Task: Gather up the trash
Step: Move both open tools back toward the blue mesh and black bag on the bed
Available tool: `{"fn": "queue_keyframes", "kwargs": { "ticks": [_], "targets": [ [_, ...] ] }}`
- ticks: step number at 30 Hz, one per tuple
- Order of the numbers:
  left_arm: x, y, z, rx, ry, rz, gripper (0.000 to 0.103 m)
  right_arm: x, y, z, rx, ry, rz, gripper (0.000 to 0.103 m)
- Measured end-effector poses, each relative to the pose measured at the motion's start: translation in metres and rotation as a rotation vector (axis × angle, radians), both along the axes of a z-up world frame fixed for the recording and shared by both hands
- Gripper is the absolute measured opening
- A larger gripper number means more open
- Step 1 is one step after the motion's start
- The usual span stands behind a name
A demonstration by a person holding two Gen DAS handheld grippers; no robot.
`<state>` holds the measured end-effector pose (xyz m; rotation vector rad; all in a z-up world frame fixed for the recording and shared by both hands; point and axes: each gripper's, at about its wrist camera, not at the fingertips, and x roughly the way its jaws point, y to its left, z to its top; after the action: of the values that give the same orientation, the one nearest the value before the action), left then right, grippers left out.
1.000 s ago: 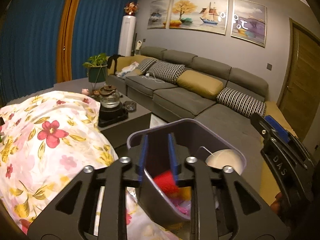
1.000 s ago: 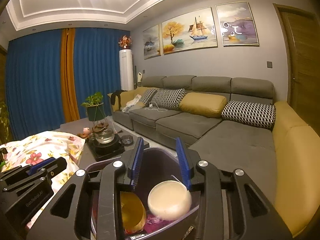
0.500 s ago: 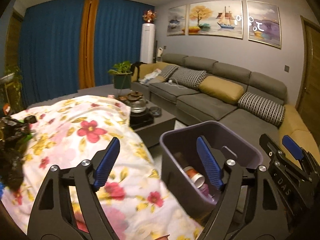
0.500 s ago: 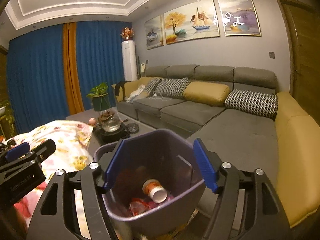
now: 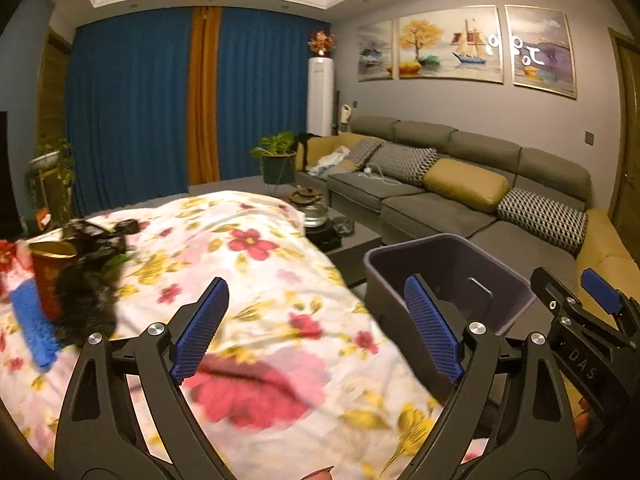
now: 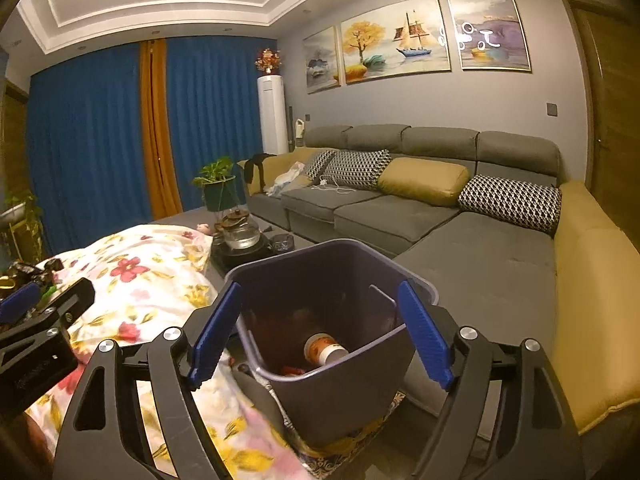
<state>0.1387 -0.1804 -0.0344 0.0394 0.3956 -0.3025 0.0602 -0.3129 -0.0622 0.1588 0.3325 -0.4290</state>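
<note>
A grey bin (image 6: pixel 332 360) stands on the floor between the floral-clothed table and the sofa; a paper cup (image 6: pixel 325 351) and other scraps lie at its bottom. My right gripper (image 6: pixel 320 332) hangs over the bin's near side, jaws opening, nothing between them. My left gripper (image 5: pixel 318 328) is over the floral cloth (image 5: pixel 248 272), jaws opening and empty, with the bin (image 5: pixel 448 280) to its right. At the table's left lie a red cup (image 5: pixel 50 276), a dark crumpled heap (image 5: pixel 90 288) and a blue sponge-like piece (image 5: pixel 34 326).
A grey and mustard corner sofa (image 6: pixel 440 216) fills the right side. A dark low table holds a glass teapot (image 6: pixel 240 236) on a hob and an ashtray. A potted plant (image 6: pixel 218 188) stands before blue curtains. A patterned rug lies under the bin.
Both grippers opened wide and let their trash fall into the bin. The left gripper swung left, from the bin to over the floral cloth. The right gripper drew back from the bin.
</note>
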Motion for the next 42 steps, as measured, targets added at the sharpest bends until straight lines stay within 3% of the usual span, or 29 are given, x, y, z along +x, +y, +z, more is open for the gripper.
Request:
{"fn": "queue_keyframes", "kwargs": {
  "ticks": [20, 35, 42],
  "targets": [
    [-0.031, 0.133, 0.0, -0.006, 0.004, 0.257, 0.088, 0.006, 0.111, 0.004, -0.002, -0.007, 0.23, 0.079],
    [-0.025, 0.265, -0.007, -0.044, 0.008, 0.538, 0.088, 0.07, 0.231, -0.002, -0.018, 0.014, 0.511, 0.078],
    [-0.011, 0.296, -0.009, -0.06, 0.018, 0.582, 0.088, 0.111, 0.282, -0.004, -0.04, 0.035, 0.605, 0.078]
  ]
}}
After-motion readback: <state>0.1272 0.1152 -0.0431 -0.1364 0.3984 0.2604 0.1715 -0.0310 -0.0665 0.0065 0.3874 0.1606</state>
